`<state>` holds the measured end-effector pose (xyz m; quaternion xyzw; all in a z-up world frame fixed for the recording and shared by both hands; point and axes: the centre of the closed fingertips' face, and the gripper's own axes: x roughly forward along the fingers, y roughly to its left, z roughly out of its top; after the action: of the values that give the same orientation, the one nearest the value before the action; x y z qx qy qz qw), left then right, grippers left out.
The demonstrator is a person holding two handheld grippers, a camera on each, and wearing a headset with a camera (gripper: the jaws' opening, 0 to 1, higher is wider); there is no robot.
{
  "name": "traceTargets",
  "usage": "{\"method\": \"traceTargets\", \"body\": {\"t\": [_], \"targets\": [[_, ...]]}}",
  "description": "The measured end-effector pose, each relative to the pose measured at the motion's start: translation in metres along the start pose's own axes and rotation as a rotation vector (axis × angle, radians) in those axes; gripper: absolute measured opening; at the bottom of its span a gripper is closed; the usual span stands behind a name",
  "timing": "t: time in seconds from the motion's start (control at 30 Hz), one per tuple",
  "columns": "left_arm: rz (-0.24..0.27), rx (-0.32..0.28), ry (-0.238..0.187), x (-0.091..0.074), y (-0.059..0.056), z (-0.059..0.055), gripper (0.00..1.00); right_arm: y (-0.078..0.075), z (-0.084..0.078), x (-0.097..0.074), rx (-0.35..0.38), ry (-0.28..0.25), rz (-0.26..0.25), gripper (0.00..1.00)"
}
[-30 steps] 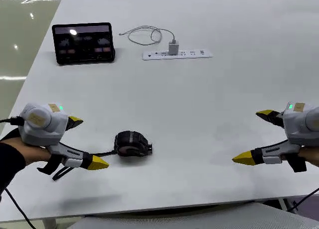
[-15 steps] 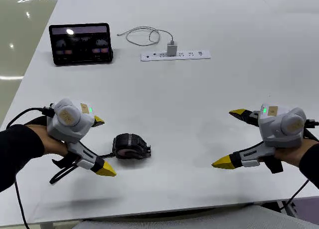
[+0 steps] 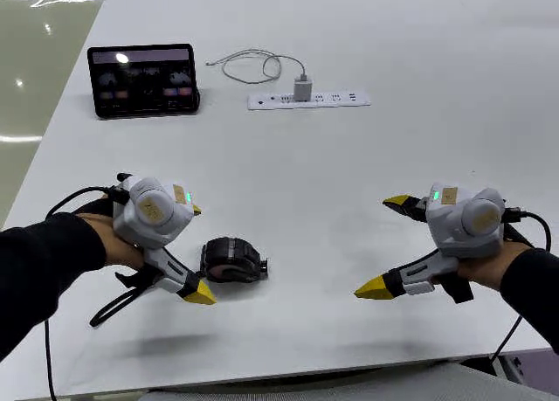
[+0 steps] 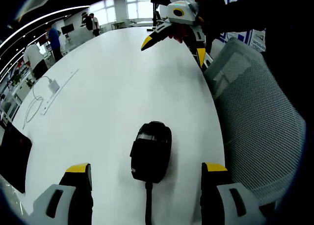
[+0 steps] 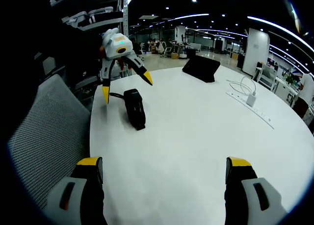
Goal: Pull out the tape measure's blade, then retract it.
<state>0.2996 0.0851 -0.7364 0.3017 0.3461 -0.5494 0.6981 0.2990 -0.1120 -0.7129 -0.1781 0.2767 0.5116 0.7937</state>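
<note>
A black tape measure (image 3: 232, 259) lies on the white table (image 3: 349, 165), blade retracted, with a black strap trailing back from it. My left gripper (image 3: 198, 251) is open just left of it. In the left gripper view the tape measure (image 4: 151, 151) sits just ahead of the yellow tips of the left gripper (image 4: 146, 167), untouched. My right gripper (image 3: 381, 245) is open well to the right, above bare table. The right gripper view shows the tape measure (image 5: 134, 107) far ahead, the left gripper (image 5: 126, 87) over it and the right gripper (image 5: 163, 162) open.
A dark tablet (image 3: 142, 78) stands at the far left of the table. A white power strip (image 3: 307, 98) with a charger and coiled cable lies at the back. A grey mesh chair (image 4: 255, 112) borders the near table edge.
Both grippers have moved inward toward the tape measure. The left one has closed up to its left end. The tape measure has stayed in place.
</note>
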Motion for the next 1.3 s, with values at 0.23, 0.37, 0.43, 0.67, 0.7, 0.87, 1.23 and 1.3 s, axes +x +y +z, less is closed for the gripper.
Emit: {"method": "traceTargets", "body": {"t": [0.23, 0.37, 0.43, 0.67, 0.7, 0.87, 1.23, 1.3], "targets": [[-0.035, 0.056, 0.028, 0.013, -0.004, 0.003, 0.8, 0.019, 0.0, 0.029, -0.045, -0.006, 0.079, 0.99], [-0.048, 0.063, 0.032, 0.02, -0.009, 0.006, 0.72, 0.028, 0.001, 0.045, -0.072, -0.001, 0.105, 0.98], [-0.052, 0.058, 0.036, 0.023, -0.011, 0.006, 0.67, 0.03, 0.004, 0.054, -0.073, -0.002, 0.119, 0.98], [-0.062, 0.075, 0.049, 0.033, -0.01, 0.009, 0.57, 0.04, 0.022, 0.081, -0.106, -0.015, 0.172, 0.91], [-0.054, 0.098, 0.051, 0.034, -0.008, 0.009, 0.53, 0.042, 0.024, 0.083, -0.11, -0.014, 0.177, 0.9], [-0.062, 0.091, 0.041, 0.038, -0.009, 0.011, 0.44, 0.049, 0.032, 0.094, -0.134, -0.007, 0.201, 0.8], [-0.031, 0.099, 0.044, 0.041, -0.007, 0.01, 0.33, 0.051, 0.037, 0.11, -0.178, 0.013, 0.231, 0.64], [-0.028, 0.087, 0.045, 0.041, -0.007, 0.01, 0.33, 0.051, 0.035, 0.115, -0.176, 0.02, 0.233, 0.63]]}}
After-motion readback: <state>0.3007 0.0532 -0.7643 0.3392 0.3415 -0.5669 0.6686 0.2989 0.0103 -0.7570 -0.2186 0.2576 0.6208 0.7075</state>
